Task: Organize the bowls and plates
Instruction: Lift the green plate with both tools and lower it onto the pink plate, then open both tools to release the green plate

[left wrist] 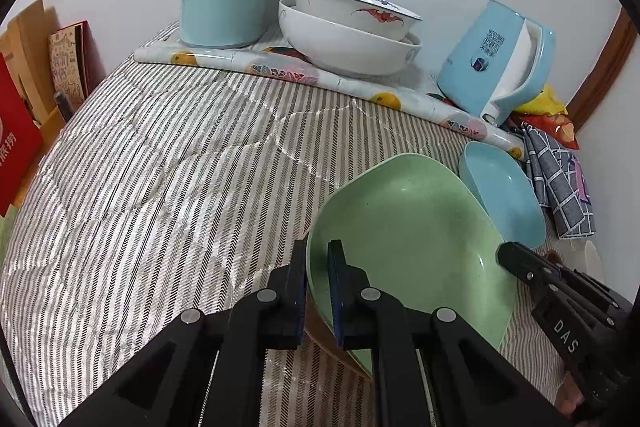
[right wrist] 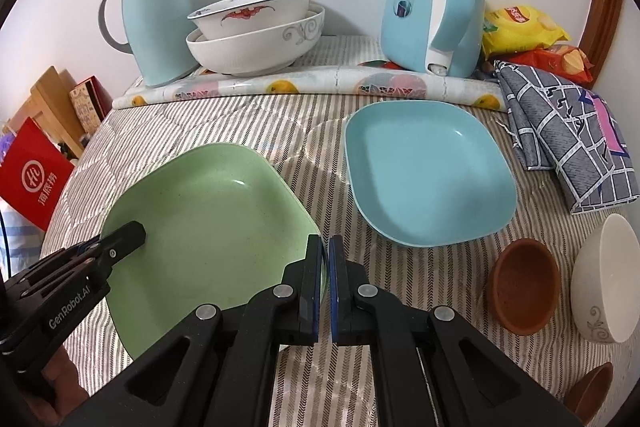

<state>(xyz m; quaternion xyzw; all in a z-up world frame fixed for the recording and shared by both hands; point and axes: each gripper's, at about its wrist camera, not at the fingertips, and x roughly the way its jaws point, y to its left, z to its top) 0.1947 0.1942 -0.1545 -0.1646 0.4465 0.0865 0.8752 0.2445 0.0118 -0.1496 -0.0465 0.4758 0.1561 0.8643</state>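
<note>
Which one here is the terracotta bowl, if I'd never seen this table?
Start at the tall blue kettle at the back right, then come forward past the blue plate on the striped cloth. Just right of the plate's near corner lies the terracotta bowl, tipped on its side. It is rust-brown and matte, while the white bowl beside it is glossy.

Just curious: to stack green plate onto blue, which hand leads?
Probably right: the right hand-held gripper clamps the green plate at the edge beside the blue plate; the left hand-held gripper holds the far edge.

Green plate (right wrist: 208,211) tilted, blue plate (right wrist: 428,171) flat
</note>
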